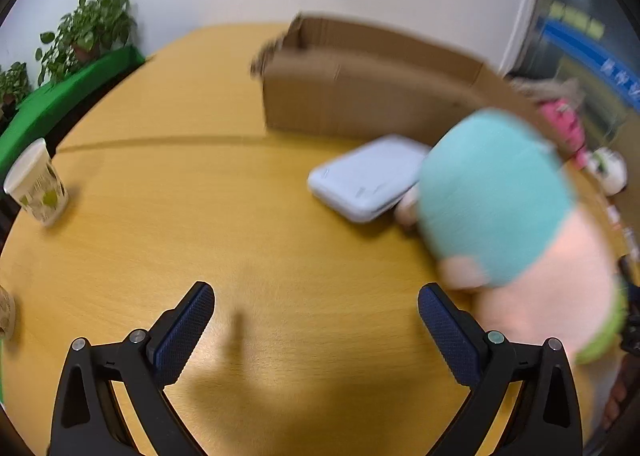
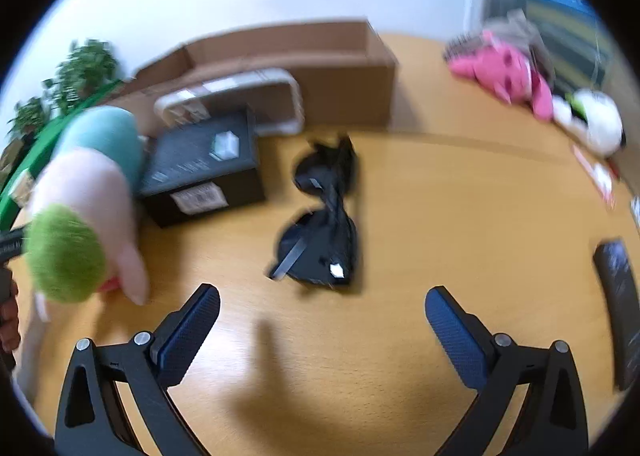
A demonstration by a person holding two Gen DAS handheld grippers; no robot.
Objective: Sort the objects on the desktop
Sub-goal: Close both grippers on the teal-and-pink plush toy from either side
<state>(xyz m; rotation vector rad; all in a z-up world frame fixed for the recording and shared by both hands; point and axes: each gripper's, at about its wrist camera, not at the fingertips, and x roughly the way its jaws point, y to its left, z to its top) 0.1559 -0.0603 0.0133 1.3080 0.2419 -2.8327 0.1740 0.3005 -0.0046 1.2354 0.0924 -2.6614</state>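
Note:
Both views are blurred by motion. My left gripper (image 1: 316,308) is open and empty above the wooden table (image 1: 200,216). A plush doll with a teal top, pink body and green end (image 1: 500,208) lies just right of it, beside a white flat device (image 1: 368,178). A cardboard box (image 1: 360,96) stands behind. My right gripper (image 2: 322,312) is open and empty, just in front of black sunglasses (image 2: 324,216). The doll (image 2: 84,208) lies at its left, next to a black box (image 2: 204,168) and a white case (image 2: 236,100) against the cardboard box (image 2: 300,68).
A paper cup (image 1: 36,184) stands at the far left, with plants (image 1: 88,28) on a green ledge behind. A pink plush (image 2: 504,72) and a white toy (image 2: 592,120) lie at the far right. A black flat object (image 2: 620,304) lies by the right edge.

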